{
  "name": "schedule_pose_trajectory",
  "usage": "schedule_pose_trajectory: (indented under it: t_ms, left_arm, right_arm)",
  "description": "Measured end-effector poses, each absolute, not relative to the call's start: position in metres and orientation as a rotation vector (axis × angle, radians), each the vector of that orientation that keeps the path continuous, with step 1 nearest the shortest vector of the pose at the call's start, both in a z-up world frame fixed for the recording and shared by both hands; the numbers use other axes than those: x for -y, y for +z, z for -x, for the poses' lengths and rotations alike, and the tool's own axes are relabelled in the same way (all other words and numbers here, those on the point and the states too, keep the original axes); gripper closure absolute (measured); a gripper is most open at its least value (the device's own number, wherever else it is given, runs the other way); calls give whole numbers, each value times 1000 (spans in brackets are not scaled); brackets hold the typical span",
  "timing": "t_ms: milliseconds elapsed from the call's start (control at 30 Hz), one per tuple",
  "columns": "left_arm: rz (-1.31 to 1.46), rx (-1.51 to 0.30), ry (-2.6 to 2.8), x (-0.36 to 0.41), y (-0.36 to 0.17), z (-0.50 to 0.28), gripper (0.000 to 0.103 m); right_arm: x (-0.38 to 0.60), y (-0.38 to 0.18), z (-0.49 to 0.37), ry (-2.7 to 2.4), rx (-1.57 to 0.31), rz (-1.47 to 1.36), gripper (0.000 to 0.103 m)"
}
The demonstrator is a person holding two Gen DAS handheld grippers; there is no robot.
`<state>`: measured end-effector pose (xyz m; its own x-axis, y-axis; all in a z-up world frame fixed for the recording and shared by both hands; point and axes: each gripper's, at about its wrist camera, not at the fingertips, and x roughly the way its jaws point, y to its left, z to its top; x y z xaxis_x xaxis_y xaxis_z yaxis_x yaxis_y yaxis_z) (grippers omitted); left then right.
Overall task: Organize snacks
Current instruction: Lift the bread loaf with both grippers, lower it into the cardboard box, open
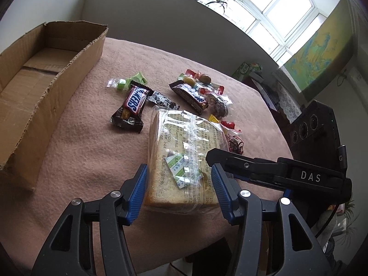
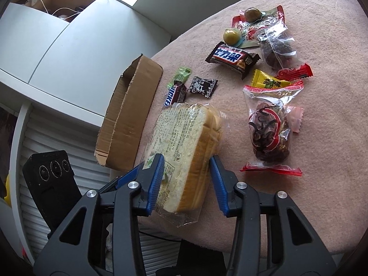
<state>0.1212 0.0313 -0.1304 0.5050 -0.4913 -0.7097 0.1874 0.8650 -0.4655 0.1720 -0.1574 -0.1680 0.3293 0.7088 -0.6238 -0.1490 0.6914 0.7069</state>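
While most of the snacks lie scattered on the pink tablecloth (image 1: 92, 142), both grippers are set around the bagged bread (image 1: 184, 161), so the step in hand looks like the first pickup of the biggest item. The left gripper (image 1: 179, 191) has its blue pads on either side of the near end of the bread; the left pad seems just clear of the wrapper, so it reads as spread rather than clenched. The right gripper (image 2: 186, 181) straddles the same bread (image 2: 186, 151) from the other side, jaws likewise apart, its pads at or just beside the crust and the flat face; I cannot tell whether they press yet. The bread rests on the cloth, near the table's front edge, with the cardboard box (image 1: 34, 92) lying open and well to the left of it. A chocolate bar (image 1: 132, 105) and small sweets lie between bread and box. The next move likely calls for one gripper to close gently, since soft bread crushes, then lift and carry it over the box wall.
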Motion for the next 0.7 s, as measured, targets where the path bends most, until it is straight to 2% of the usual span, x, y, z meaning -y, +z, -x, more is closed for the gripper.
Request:
schedule_pose_trajectory:
  t_ms: [300,700]
  left_arm:
    - [350,-867,-398,-50,-99,-113,49]
    - [386,-775,-305,-112,-75,-118,49]
  right_arm:
    - [132,-126,-176,676,-1036,-548,59]
    - [51,-93,-208,769,-1015,-451,59]
